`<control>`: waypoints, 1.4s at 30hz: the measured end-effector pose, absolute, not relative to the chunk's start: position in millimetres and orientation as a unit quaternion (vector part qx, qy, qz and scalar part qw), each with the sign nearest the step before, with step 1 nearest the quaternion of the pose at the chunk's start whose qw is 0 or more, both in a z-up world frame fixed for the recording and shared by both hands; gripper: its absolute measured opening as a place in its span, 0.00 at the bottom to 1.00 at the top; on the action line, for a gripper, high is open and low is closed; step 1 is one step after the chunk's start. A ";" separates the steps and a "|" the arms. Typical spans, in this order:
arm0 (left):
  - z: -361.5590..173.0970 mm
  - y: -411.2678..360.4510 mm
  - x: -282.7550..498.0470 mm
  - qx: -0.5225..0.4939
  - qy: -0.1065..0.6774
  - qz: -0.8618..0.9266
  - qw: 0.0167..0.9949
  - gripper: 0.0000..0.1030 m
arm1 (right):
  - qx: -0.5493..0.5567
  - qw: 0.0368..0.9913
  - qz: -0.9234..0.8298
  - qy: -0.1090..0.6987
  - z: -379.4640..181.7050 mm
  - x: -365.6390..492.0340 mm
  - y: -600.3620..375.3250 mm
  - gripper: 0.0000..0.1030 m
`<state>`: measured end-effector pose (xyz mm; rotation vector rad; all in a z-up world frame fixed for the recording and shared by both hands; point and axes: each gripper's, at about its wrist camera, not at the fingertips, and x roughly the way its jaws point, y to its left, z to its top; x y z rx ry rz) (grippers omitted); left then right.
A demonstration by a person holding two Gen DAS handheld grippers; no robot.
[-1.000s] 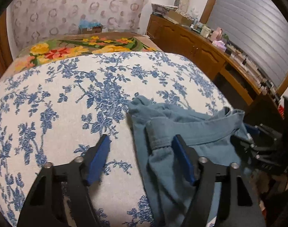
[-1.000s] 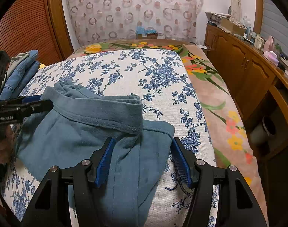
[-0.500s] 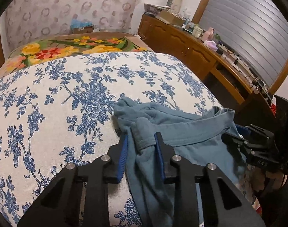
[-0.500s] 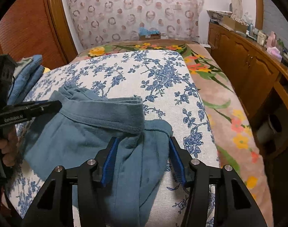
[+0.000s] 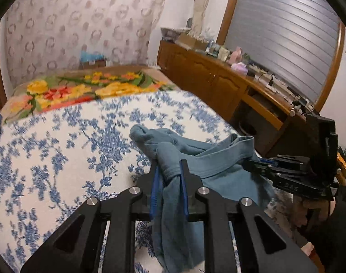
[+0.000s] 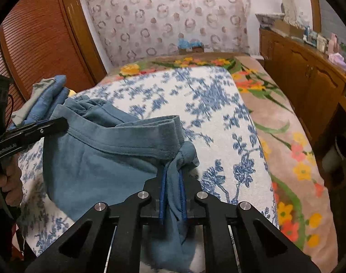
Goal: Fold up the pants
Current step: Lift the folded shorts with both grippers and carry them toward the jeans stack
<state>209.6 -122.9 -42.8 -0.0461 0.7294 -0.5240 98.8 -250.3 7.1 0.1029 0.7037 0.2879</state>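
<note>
Stretching blue pants [image 6: 100,159] waistband crosswise over bed's [image 5: 59,159] near edge: left gripper [image 5: 169,177] & right gripper [image 6: 173,179] each clamped on opp. waistband ends, legs hanging toward holder.

- The left wrist view looks forward along the left gripper [image 5: 169,170], low and close over the bed's near edge, facing its far edge and the patterned curtain [image 5: 77,29].
- The right wrist view looks along the right gripper [image 6: 172,177], equally close, facing the same far edge.
- Both share the teal pants [image 5: 209,159], the floral bedspread [image 6: 209,100] and the wooden cabinet [image 6: 309,84].
- Each view catches the other gripper at its side.
</note>
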 end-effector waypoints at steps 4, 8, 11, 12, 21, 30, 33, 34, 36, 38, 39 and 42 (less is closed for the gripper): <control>-22.4 -120.3 193.8 -0.012 0.324 -0.254 0.911 0.17 | 0.054 0.936 0.144 0.315 20.8 87.6 -246.8 0.10; -5.6 -118.4 185.3 0.000 0.306 -0.248 0.919 0.17 | 0.040 0.943 0.144 0.296 31.4 76.6 -241.5 0.10; 3.7 -118.0 180.8 0.010 0.297 -0.243 0.923 0.17 | 0.034 0.946 0.149 0.285 38.6 71.5 -237.9 0.10; 6.2 -117.6 180.0 0.013 0.295 -0.241 0.925 0.17 | 0.032 0.947 0.150 0.282 40.6 70.2 -236.9 0.10; 31.7 -103.8 169.5 0.022 0.270 -0.227 0.935 0.17 | 0.024 0.954 0.159 0.252 59.7 72.7 -230.6 0.10; 52.0 -71.3 159.9 0.016 0.247 -0.203 0.947 0.17 | -0.002 0.957 0.182 0.226 74.7 91.7 -207.8 0.10; 54.9 -60.2 154.2 0.012 0.240 -0.198 0.950 0.17 | -0.010 0.956 0.192 0.223 74.9 98.5 -200.1 0.10; 55.7 -56.1 152.3 0.011 0.237 -0.196 0.952 0.17 | -0.014 0.955 0.196 0.222 74.4 101.2 -197.1 0.10; 57.5 -50.7 148.8 0.009 0.229 -0.192 0.954 0.17 | -0.021 0.954 0.202 0.222 73.1 106.8 -192.6 0.10; 58.0 -44.0 147.9 0.007 0.220 -0.187 0.957 0.17 | -0.028 0.952 0.207 0.221 71.9 114.9 -188.4 0.10; 58.0 -41.6 148.6 0.005 0.219 -0.185 0.958 0.17 | -0.032 0.952 0.210 0.221 71.1 120.3 -184.5 0.10; 57.3 -29.4 153.9 -0.002 0.217 -0.177 0.960 0.17 | -0.040 0.950 0.218 0.220 69.9 133.3 -180.6 0.10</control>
